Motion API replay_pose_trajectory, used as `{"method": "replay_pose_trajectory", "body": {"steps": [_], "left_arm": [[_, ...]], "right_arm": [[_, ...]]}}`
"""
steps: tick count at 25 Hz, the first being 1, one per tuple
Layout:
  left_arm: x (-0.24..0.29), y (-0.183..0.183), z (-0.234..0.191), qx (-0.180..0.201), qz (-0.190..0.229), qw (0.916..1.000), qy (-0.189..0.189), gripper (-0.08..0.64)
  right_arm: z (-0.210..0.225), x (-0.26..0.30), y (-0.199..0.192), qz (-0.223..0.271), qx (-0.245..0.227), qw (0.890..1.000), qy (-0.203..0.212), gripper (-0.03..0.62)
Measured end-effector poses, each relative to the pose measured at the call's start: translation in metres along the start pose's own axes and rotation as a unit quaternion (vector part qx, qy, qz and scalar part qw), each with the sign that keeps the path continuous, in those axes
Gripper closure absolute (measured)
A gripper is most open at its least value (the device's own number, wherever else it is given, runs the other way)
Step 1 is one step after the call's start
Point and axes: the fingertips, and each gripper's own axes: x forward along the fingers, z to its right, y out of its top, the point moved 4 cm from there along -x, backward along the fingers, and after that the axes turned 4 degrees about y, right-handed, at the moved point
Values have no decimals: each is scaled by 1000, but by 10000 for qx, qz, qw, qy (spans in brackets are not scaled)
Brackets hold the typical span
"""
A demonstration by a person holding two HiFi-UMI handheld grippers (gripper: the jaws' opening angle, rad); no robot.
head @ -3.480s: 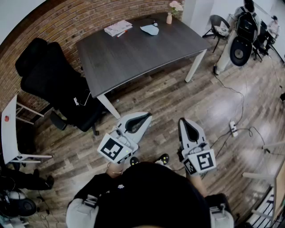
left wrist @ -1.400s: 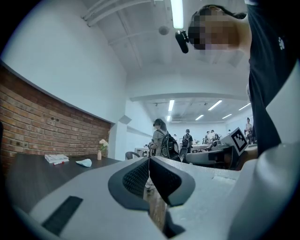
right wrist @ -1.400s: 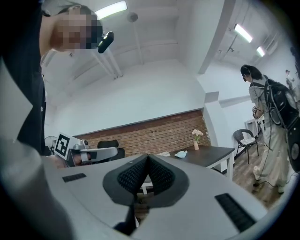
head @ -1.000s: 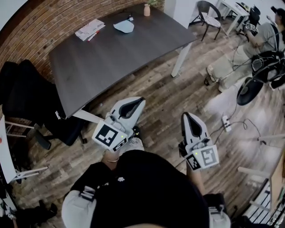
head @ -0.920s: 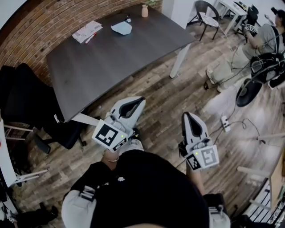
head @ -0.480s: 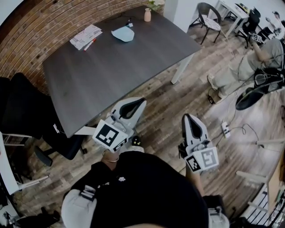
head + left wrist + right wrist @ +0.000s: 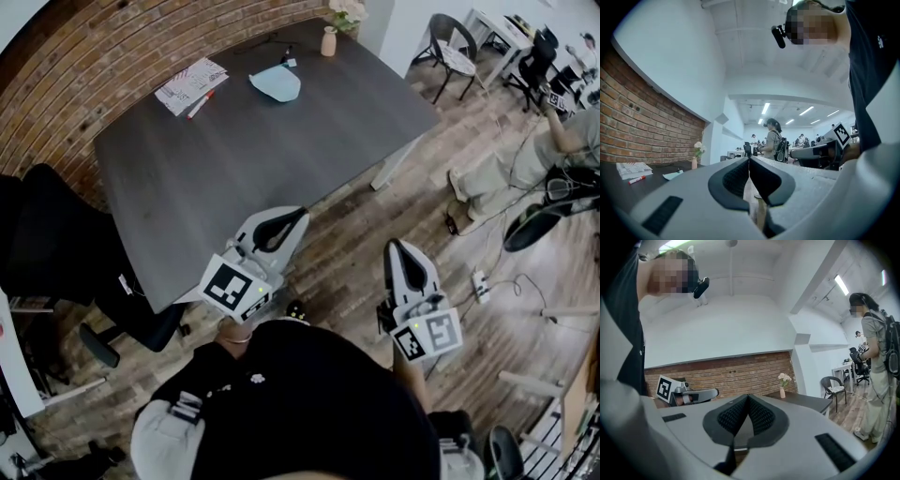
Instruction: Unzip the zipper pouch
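Currently: zipper pouch [image 7: 277,83] at 12 o'clock of left gripper [image 7: 298,217], 11 o'clock of right gripper [image 7: 393,247], well apart | left nearer | both jaws closed, empty

Wide open tabletop [image 7: 234,141] ahead, black chair [image 7: 56,246] at its left

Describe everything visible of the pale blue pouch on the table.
The pouch is pale blue, soft-looking and flat, rounded at its near edge. It lies on the far part of the dark table, between the papers with a red pen and the small vase. A small dark piece sits at its far corner; whether that is the zipper pull cannot be told. Nothing touches it but the table.
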Motion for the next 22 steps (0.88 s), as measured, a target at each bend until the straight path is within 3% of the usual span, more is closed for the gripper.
{"method": "replay_pose_trajectory", "body": {"steps": [15, 22], "left_arm": [[0, -7, -57, -34, 151, 9994, 302, 554], [16, -10, -84, 35, 38, 9960, 894, 554]], "right_arm": [[6, 65, -13, -153, 105, 9993, 322, 592], [45, 119, -12, -117, 223, 9966, 789, 592]]}}
